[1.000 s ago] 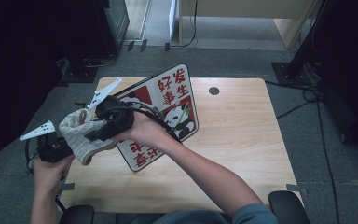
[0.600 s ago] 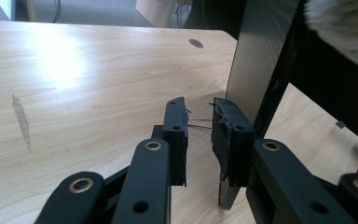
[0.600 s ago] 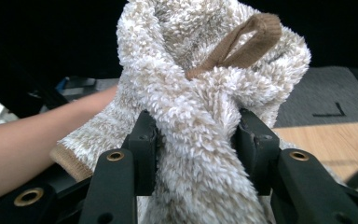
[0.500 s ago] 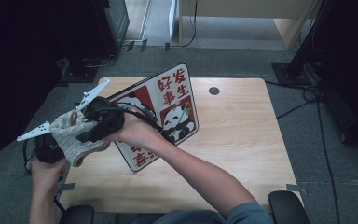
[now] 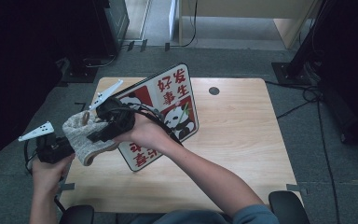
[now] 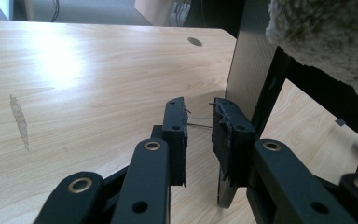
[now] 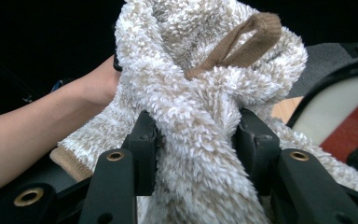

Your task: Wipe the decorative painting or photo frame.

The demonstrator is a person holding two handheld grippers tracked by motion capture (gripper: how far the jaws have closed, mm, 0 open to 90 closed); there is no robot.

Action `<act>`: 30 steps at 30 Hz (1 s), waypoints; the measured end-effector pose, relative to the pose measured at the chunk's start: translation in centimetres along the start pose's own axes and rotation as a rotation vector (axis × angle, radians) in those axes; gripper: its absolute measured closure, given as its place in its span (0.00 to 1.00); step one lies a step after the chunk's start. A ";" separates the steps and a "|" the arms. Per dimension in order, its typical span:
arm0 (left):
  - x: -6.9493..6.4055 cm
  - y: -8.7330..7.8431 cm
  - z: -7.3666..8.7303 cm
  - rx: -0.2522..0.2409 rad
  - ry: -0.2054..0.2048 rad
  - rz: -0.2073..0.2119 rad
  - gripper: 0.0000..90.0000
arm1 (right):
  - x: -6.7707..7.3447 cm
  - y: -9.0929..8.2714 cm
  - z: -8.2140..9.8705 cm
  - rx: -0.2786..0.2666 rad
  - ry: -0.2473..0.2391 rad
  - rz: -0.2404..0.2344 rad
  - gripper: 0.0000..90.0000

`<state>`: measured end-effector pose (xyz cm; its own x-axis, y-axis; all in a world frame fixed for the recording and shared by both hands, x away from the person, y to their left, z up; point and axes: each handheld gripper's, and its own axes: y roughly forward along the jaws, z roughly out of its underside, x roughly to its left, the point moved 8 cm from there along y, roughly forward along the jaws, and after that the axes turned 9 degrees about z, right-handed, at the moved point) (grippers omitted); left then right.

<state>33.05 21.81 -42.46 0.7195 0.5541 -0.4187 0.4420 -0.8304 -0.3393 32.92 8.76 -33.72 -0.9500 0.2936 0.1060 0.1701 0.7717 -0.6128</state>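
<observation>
One wooden table (image 5: 242, 140) carried the whole scene, with a single round cable hole (image 5: 214, 90) near its far edge. On it one panda sign board (image 5: 172, 107), red, white and black with Chinese characters, stood tilted near the table's left half; in the left gripper view its dark edge rose just beside the jaws. Two forearms came in from the bottom of the high view, one to each gripper.

One fluffy cream towel (image 5: 81, 135) with a tan loop hung off the table's left edge, between the two grippers and just left of the board. The right gripper (image 7: 198, 140) held it: its jaws were clamped on a thick bunched fold of the pile, the loop standing above them. In the high view that gripper (image 5: 103, 135) sat against the towel's right side.

The left gripper (image 6: 199, 128) pointed across the bare wood, its two jaws drawn near each other with a narrow gap and only a thin thread between them, gripping nothing. The towel hung at the upper right of that view, clear of the pads.
</observation>
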 end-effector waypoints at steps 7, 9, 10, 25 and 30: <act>0.0 0.1 0.0 0.004 0.003 0.002 0.83 | -0.1 0.1 0.8 0.011 0.007 -0.005 0.63; -0.1 0.1 0.0 0.001 0.003 0.003 0.83 | -0.1 0.2 1.0 0.014 0.019 -0.008 0.63; -0.1 0.1 0.0 0.001 0.003 0.004 0.83 | -0.1 0.2 1.1 0.010 0.017 -0.009 0.63; -0.1 0.1 0.0 0.000 0.007 0.007 0.83 | -0.2 0.9 2.9 0.024 0.019 -0.014 0.63; -0.2 0.1 0.1 0.005 0.011 0.007 0.83 | -0.2 1.1 3.5 0.032 0.030 -0.017 0.63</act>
<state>32.96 21.62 -42.50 0.7282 0.5476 -0.4122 0.4345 -0.8339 -0.3403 32.36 7.62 -37.15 -0.9444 0.2975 0.1399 0.1448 0.7585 -0.6353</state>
